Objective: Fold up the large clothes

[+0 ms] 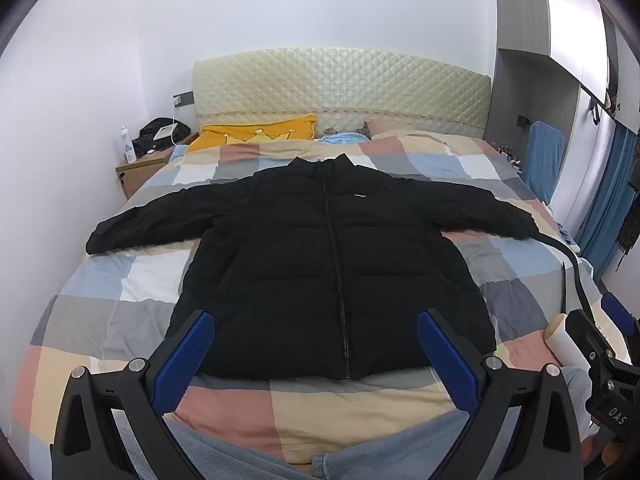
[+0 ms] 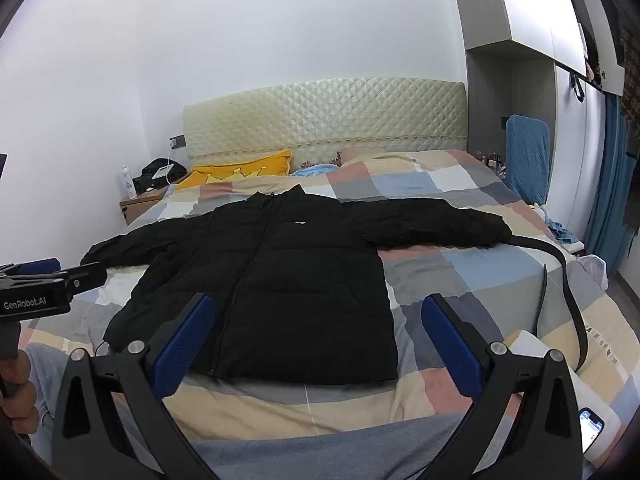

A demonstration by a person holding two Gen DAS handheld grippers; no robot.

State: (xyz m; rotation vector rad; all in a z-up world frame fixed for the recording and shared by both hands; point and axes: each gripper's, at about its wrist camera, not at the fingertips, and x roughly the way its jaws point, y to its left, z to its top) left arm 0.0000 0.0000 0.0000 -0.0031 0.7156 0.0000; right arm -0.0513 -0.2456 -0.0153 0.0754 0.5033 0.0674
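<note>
A white-walled bedroom held a bed (image 1: 100, 312) spread with a checked quilt of grey, blue, peach and cream, its quilted cream headboard (image 1: 340, 84) at twelve o'clock. A black puffer jacket (image 1: 320, 264) lay flat in the middle of the quilt, front up and zipped. Its long axis ran from hem at six o'clock to collar at twelve, toward the headboard, and the sleeves stretched out to nine and three. The fisheye bent the sleeve ends, and the small white chest label was too small to read.

A wardrobe (image 2: 520, 8) rose at two o'clock, cut off by the frame edge. A yellow pillow (image 1: 256, 134) sat at eleven, with a wooden nightstand (image 1: 138, 168) at ten whose dark clutter was hard to make out. A black belt (image 2: 568, 288) curled from the right cuff toward four o'clock.

The left gripper (image 1: 316, 348) and the right gripper (image 2: 316, 336) both stood released, jaws wide, blue pads apart above the hem and grasping nothing. Denim-clad legs at six o'clock were partly hidden behind them. A phone (image 2: 591, 434) lay at five.
</note>
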